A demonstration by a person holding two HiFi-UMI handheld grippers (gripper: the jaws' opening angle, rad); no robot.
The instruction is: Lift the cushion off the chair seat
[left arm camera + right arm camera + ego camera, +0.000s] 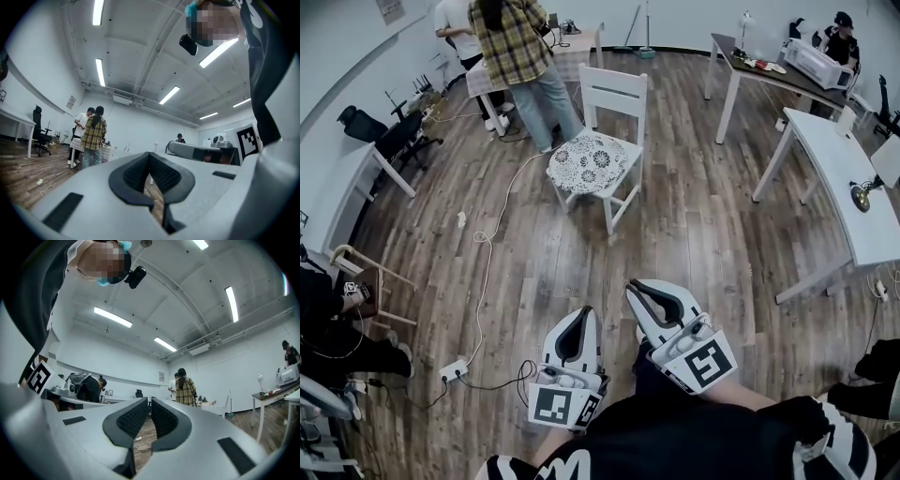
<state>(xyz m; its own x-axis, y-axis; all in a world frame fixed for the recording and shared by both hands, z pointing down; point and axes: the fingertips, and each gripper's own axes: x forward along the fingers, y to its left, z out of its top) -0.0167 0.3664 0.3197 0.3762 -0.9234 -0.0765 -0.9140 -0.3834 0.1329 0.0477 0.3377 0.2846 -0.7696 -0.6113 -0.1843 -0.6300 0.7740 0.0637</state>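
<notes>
A white wooden chair (615,92) stands on the wood floor in the middle of the head view. A round-cornered cushion (593,160) with a white and dark floral pattern lies flat on its seat. Both grippers are low in that view, close to my body and well short of the chair. My left gripper (586,314) (150,157) is shut with nothing between its ribbed pads. Beside it, my right gripper (639,284) (149,403) is also shut and empty, pointing toward the chair. The cushion cannot be made out in either gripper view.
Two people (520,47) stand just behind the chair on the left. White tables (853,178) (769,77) line the right side. A cable and a power strip (455,368) lie on the floor at left, near a wooden stool (370,281).
</notes>
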